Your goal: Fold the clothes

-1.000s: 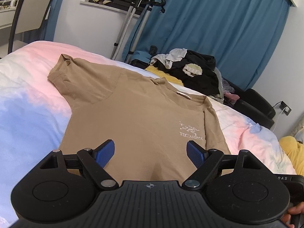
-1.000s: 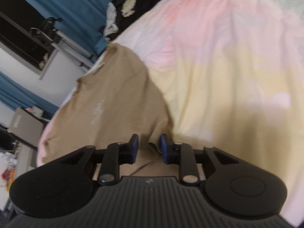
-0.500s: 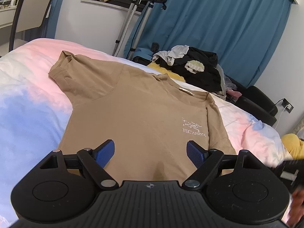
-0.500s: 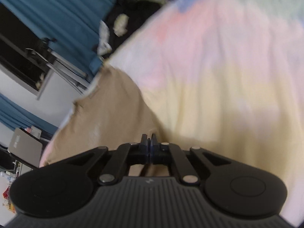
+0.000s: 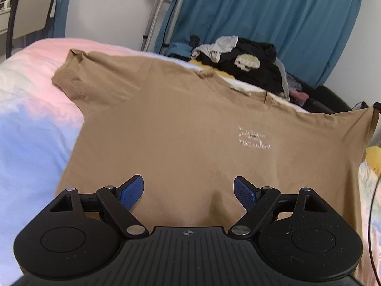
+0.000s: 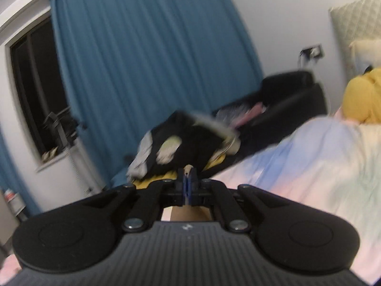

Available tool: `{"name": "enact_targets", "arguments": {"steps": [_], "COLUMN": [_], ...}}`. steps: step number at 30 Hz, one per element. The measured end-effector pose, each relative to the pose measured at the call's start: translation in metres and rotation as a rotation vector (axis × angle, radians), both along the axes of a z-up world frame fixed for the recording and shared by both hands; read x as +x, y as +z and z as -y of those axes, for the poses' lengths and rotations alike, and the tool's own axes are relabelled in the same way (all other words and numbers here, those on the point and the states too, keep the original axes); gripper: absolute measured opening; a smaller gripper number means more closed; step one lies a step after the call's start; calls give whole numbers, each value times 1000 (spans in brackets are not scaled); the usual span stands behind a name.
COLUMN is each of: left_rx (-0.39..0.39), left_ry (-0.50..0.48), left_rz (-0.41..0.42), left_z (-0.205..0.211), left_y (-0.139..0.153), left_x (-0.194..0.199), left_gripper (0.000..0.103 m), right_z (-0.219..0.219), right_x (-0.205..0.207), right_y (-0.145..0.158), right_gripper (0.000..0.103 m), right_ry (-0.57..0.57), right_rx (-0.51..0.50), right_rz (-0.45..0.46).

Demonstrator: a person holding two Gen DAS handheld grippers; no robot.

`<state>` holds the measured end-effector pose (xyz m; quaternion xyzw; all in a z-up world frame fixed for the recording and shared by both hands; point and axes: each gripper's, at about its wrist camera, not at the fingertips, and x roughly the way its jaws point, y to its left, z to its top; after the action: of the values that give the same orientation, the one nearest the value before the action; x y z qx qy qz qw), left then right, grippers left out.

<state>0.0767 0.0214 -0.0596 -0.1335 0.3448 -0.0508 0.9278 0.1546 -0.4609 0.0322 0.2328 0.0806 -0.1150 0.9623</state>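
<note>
A tan T-shirt (image 5: 181, 128) with a small white chest print lies face up on the pastel bedspread (image 5: 31, 124). My left gripper (image 5: 188, 191) hovers over its lower middle, blue pads wide apart with only flat cloth below them. The shirt's right sleeve is lifted off the bed at the right edge of the left wrist view. My right gripper (image 6: 187, 178) is shut on a tan fold of that shirt (image 6: 189, 168), which sticks up between the pads; more tan cloth hangs below the jaws. The right wrist view is blurred.
A heap of dark and white clothes (image 5: 243, 64) lies beyond the shirt's collar, in front of blue curtains (image 5: 273, 16). A black seat (image 6: 285, 95) stands against the wall. A yellow plush (image 6: 364, 95) rests at the bed head. A chair (image 5: 31, 12) stands far left.
My right gripper closed on the shirt's right edge, then rose and tipped up toward the curtains. The shirt's right sleeve lifted off the bed. My left gripper edged lower and closer over the shirt.
</note>
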Motion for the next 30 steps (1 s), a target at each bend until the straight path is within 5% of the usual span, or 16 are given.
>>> {"name": "enact_targets", "arguments": {"steps": [6,15,19,21,22,30], "left_rx": [29,104,113,111,113,152], "left_ry": [-11,-19,-22,-20,-18,-3], "left_rz": [-18,-17,-5,5,11,71], "left_z": [10,21,23,22,22,20], "left_y": [-9,-19,-17,-15,-14,3], "left_x": [11,20,18,16,15,-4], "left_gripper": [85,87,87,87,87,87], "right_z": [48,73,69,65,61,19], "right_x": [31,73,62,55,50,1], "right_y": [-62,-157,-154,-147,-141,-83], "right_gripper": [3,7,17,41,44,47], "right_ry": [-84,-19,2,11,18,170], "right_rx": [21,77,108,116,116,140], "right_rz": [-107,-377,-371,-361,-353,-330]}}
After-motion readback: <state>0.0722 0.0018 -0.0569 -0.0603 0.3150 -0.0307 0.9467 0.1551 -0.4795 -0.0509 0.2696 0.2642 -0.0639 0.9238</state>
